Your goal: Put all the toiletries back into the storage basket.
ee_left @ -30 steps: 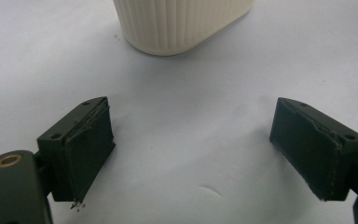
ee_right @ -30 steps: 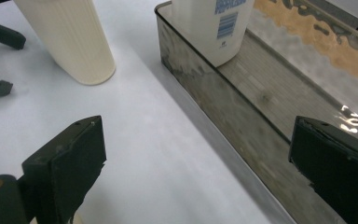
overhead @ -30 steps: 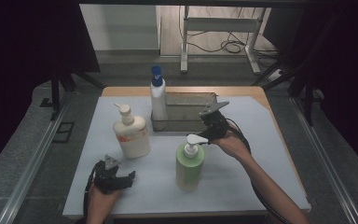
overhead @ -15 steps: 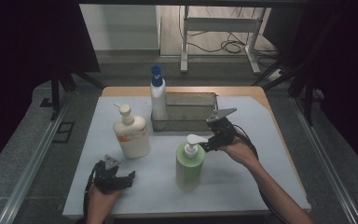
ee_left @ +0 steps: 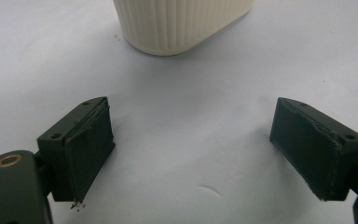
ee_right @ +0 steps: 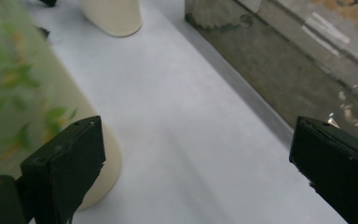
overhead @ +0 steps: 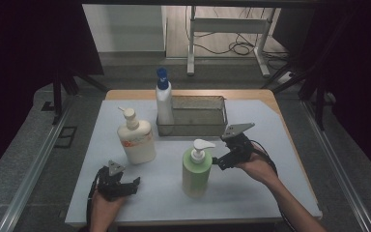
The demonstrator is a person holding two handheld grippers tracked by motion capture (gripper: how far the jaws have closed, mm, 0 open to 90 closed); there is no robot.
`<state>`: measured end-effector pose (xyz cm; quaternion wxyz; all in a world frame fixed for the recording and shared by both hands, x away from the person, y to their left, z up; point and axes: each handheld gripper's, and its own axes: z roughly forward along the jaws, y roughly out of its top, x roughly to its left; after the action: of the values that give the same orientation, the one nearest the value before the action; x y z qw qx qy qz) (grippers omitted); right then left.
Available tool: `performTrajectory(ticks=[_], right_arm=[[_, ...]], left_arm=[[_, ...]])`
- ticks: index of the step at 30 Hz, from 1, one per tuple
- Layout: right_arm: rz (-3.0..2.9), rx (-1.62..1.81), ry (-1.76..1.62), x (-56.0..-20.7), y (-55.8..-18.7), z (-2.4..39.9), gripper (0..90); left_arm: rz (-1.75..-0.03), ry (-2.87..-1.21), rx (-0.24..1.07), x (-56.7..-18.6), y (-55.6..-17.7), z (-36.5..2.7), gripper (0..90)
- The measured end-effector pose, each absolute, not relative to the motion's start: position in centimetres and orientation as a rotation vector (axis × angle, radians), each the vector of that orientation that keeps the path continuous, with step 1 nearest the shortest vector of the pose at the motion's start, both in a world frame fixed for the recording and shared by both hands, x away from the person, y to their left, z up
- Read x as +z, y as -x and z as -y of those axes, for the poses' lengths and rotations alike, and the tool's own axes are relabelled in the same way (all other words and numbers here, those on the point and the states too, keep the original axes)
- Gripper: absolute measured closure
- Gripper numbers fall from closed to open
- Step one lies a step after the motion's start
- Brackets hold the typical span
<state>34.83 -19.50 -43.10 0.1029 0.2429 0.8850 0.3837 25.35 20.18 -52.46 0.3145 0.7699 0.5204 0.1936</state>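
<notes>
Right gripper view: green bottle shows leaf print, no legible writing.

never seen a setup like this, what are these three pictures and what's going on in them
A person sits at a white table, holding a two-jaw hand tool in each hand. The high view looks down from above. The left gripper rests open near the cream pump bottle; the right gripper is open beside the green pump bottle. Behind stand a white bottle with a blue cap and a metal mesh basket. The other two pictures come from cameras on each gripper, looking along its black jaws. Nothing is held.
</notes>
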Motion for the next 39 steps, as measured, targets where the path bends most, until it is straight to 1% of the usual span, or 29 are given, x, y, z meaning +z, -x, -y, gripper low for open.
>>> performTrajectory(ticks=[15,30,39], right_arm=[[-2.651,1.154,-0.683,-43.5,-32.0,20.9,2.8],[-2.697,1.173,-0.620,-43.7,-29.7,20.5,2.8],[-2.704,1.211,-0.559,-43.0,-28.6,19.4,2.4]], left_arm=[[-1.369,-2.032,0.512,-52.5,-25.4,-20.2,12.7],[-1.371,-2.029,0.511,-52.5,-25.3,-20.2,12.7],[-1.371,-2.030,0.511,-52.5,-25.3,-20.2,12.7]])
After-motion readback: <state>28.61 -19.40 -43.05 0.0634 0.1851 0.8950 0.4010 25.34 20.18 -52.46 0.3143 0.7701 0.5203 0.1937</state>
